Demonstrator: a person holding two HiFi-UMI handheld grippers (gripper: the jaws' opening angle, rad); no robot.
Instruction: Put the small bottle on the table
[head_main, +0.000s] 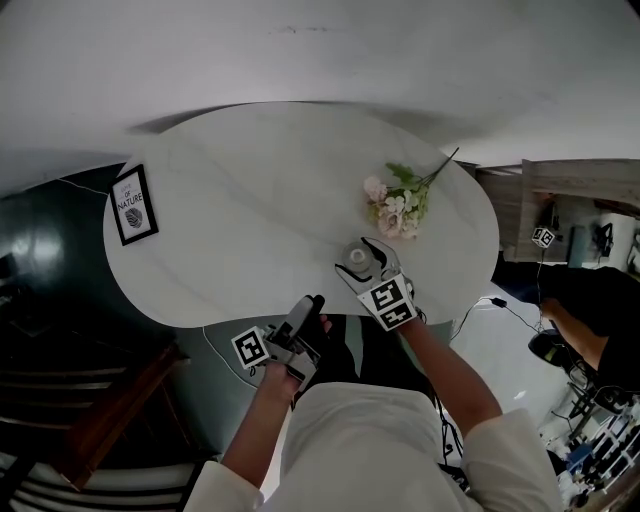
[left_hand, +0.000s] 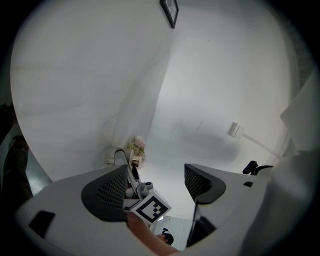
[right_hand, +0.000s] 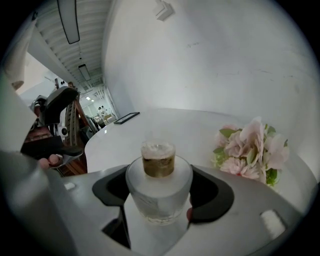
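Observation:
The small bottle (head_main: 356, 257) is frosted glass with a gold neck and a clear cap. It stands upright between the jaws of my right gripper (head_main: 362, 263), which is shut on it over the near edge of the white oval table (head_main: 260, 190). In the right gripper view the bottle (right_hand: 158, 172) fills the gap of the right gripper (right_hand: 159, 200); its base is hidden, so contact with the tabletop cannot be told. My left gripper (head_main: 310, 304) is held off the table, in front of its near edge, open and empty. In the left gripper view the left gripper (left_hand: 155, 187) points toward the right one.
A bunch of pale pink flowers (head_main: 398, 205) lies on the table just beyond the bottle, to its right (right_hand: 252, 147). A black-framed picture (head_main: 133, 205) lies at the table's left end. Dark wooden furniture (head_main: 110, 410) stands lower left. Another person (head_main: 585, 330) is at the right.

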